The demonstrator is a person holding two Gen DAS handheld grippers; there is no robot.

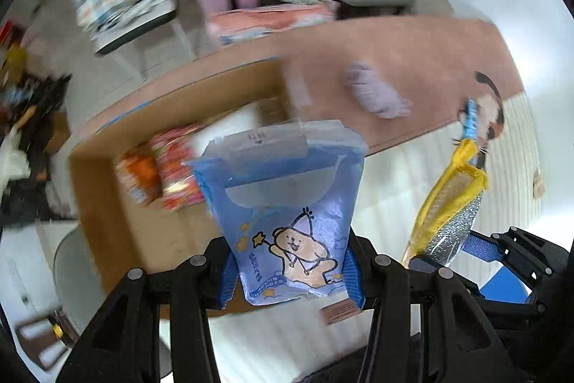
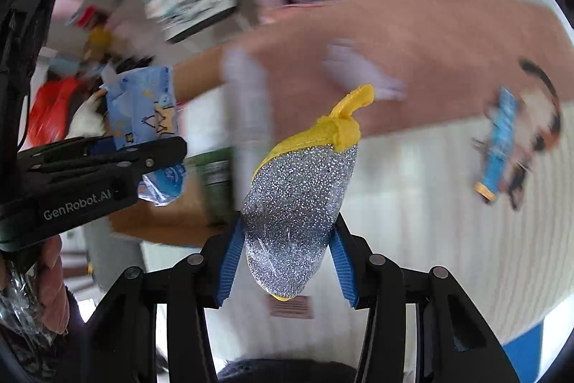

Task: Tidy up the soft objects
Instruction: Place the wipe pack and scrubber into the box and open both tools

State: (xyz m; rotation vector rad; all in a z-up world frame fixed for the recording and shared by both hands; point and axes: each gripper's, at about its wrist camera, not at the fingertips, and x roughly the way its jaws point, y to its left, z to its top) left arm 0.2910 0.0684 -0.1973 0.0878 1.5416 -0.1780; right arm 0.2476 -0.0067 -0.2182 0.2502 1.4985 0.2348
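Left wrist view: the left tongs (image 1: pixel 290 275) are closed on the lower end of a blue wipes pack (image 1: pixel 287 203), which stands up between the blue pads, above an open cardboard box (image 1: pixel 107 203) that already holds a couple of colourful packets (image 1: pixel 161 171). The pack looks light and squashy — crinkly film that could slip, so a hold across its full width, low on the body as here, seems sound. A pale purple soft item (image 1: pixel 376 92) lies on the pinkish mat (image 1: pixel 412 52) beyond, well apart from the box.

Right wrist view: the right tongs (image 2: pixel 287 268) are shut on a scouring pad (image 2: pixel 297 203) with a silver glitter face and yellow edging — it stands up from the pads, its yellow loop at the top. It should be very light, spongy and rough enough not to slide; gripping the thick body rather than the loop looks safest. A blue item (image 2: pixel 498 146) lies on the worktop (image 2: pixel 430 196) to the right, blurred. The wipes pack shows at left in the other tongs.
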